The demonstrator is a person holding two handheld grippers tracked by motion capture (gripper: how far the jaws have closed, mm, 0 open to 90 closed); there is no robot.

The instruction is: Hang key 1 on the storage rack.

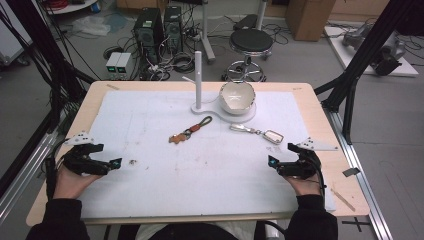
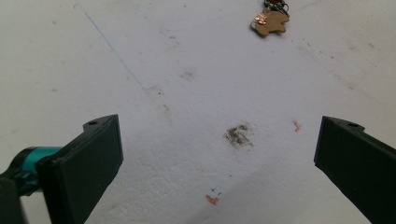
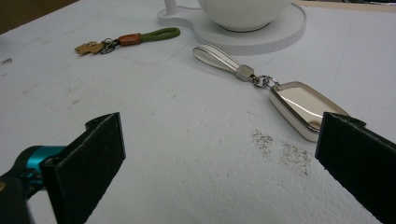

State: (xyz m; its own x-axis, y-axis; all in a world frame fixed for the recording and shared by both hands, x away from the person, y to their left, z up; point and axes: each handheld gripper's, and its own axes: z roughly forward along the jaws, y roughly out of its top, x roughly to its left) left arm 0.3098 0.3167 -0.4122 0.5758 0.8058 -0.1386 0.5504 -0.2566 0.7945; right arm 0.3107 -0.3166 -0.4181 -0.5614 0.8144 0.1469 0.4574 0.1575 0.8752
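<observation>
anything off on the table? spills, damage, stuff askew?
Minor only: dark gritty smudges on the white mat, one ahead of the left gripper, another beside the silver key fob. Both keychains lie flat, the bowl sits upright on its stand. Nothing looks broken.

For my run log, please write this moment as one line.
left gripper open, empty | right gripper open, empty, near silver keychain | brown keychain untouched

Wooden table, covered almost edge to edge by a white mat, stained and pencil-marked. On the mat: a white stand with an upright post, a white bowl sitting on its round base; a green-looped keychain with a tan charm near the middle; a silver keychain to its right, just in front of the base. Dark smudge at the left, near the front.
</observation>
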